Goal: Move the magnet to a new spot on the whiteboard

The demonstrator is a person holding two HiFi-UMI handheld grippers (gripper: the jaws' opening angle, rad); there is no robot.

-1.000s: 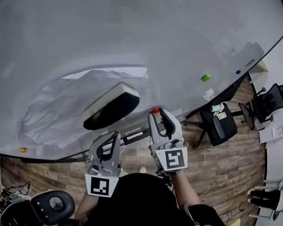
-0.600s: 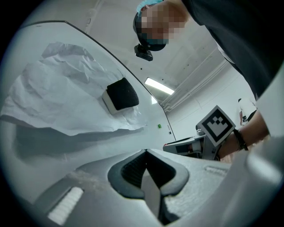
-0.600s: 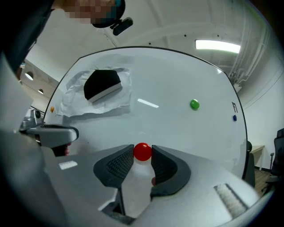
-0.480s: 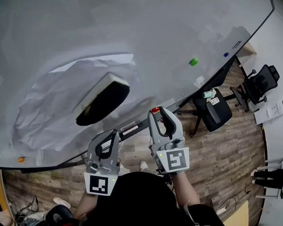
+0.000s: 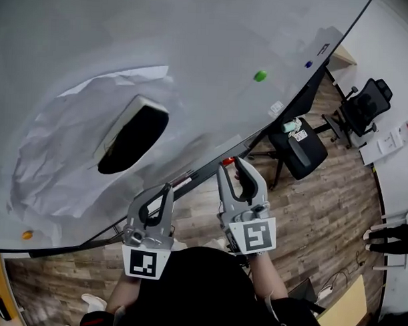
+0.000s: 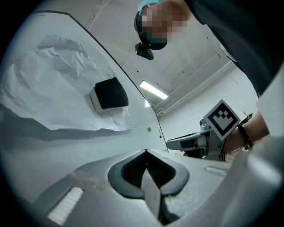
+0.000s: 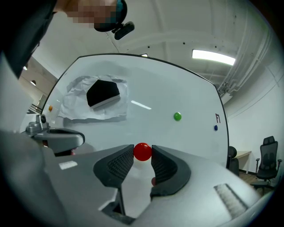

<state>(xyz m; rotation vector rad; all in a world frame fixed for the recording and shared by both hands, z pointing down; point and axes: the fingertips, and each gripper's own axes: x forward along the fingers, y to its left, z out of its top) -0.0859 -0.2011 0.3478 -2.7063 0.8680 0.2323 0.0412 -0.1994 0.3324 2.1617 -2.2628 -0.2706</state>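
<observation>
Whiteboard [image 5: 195, 45] with crumpled paper [image 5: 65, 134] stands over wood floor [image 5: 322, 216] and office chairs [image 5: 364, 104]; right claw [image 5: 231, 162] pinches red magnet [image 7: 142, 151], left claw [image 6: 145, 151] closed, empty.

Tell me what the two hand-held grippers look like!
Both the left hand-held gripper and the right hand-held gripper are light grey plastic claws with two curved jaws lined with black ribbed pads. Each carries a white cube with a black square marker at the back. The person wears a black top.
</observation>
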